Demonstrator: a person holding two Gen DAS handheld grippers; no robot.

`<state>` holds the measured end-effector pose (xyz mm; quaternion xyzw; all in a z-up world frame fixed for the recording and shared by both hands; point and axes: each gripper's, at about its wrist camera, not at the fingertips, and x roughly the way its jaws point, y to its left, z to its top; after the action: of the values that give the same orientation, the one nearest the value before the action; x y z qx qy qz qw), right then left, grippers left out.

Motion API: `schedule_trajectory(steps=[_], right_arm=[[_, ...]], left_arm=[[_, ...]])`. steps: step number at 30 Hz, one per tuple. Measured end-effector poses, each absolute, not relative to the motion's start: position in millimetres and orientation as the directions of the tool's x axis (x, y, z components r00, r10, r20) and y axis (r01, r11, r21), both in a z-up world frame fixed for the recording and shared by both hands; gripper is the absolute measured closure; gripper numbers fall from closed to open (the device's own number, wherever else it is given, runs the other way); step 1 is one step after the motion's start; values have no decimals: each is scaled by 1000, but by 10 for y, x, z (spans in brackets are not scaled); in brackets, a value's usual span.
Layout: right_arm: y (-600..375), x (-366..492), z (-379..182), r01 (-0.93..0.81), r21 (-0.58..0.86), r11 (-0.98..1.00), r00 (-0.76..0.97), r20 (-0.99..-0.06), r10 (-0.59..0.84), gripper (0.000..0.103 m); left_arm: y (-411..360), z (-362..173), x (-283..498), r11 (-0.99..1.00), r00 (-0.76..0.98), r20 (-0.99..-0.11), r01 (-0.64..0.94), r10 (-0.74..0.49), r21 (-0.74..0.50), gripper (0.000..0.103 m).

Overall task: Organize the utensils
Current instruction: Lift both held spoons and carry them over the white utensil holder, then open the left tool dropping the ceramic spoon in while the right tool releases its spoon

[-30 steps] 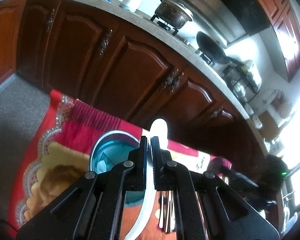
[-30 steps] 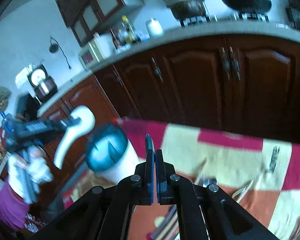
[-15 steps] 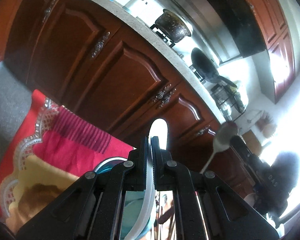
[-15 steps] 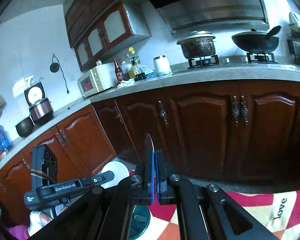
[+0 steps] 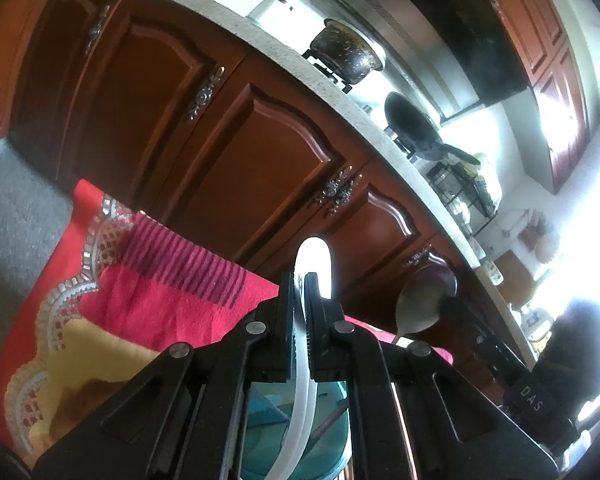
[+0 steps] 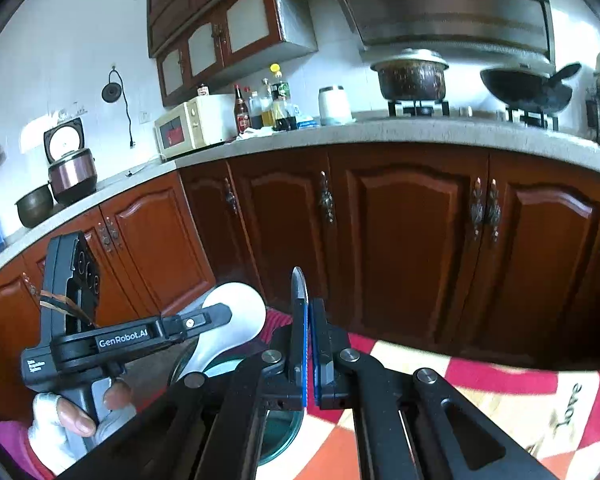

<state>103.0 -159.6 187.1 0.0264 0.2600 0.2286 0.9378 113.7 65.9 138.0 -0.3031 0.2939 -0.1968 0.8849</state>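
Note:
My left gripper (image 5: 299,280) is shut on a white plastic spoon (image 5: 314,258), whose bowl sticks up past the fingertips. Its handle runs down over a teal-lined cup (image 5: 272,410) right beneath the jaws. In the right wrist view the left gripper (image 6: 220,314) comes in from the left with the white spoon (image 6: 238,320) above the cup (image 6: 278,436). My right gripper (image 6: 310,308) is shut on a metal spoon (image 6: 299,286), seen edge-on. The left wrist view shows that metal spoon (image 5: 420,308) bowl-up at the right gripper (image 5: 450,306), close to the right of the white spoon.
A red, yellow and orange patterned cloth (image 5: 140,300) lies under the cup and spreads to the right (image 6: 500,400). Dark wooden cabinets (image 6: 404,240) stand behind, under a counter with a pot (image 6: 412,76), a wok (image 6: 528,88) and a microwave (image 6: 192,124). A gloved hand (image 6: 60,420) holds the left gripper.
The right gripper has swung left with the metal spoon and now sits beside the left gripper over the cup. The left gripper has sunk a little, still holding the white spoon.

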Motion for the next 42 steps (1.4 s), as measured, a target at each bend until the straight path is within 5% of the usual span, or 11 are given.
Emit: schedule_trajectory(steps=[27,38,40,42], right_arm=[[-1601,896,1778,-440,208,874,707,-519,480,102],[-1659,945,1485,-372,274,887,648,-608,459,101],[-1681,953,1475,-356,282,891,638,-624,452,98],[-1706,918,1490,-349,286,892,638,-625,450,77]], left_arm=[[638,1319,948,778,767,-389,218,-510,-589,100],[607,1324,680,834,761,-462,184,-456,-520,100],[597,1338,639,844,761,-475,174,-442,-507,98],[592,1360,610,852,763,-482,168,-432,-496,82]])
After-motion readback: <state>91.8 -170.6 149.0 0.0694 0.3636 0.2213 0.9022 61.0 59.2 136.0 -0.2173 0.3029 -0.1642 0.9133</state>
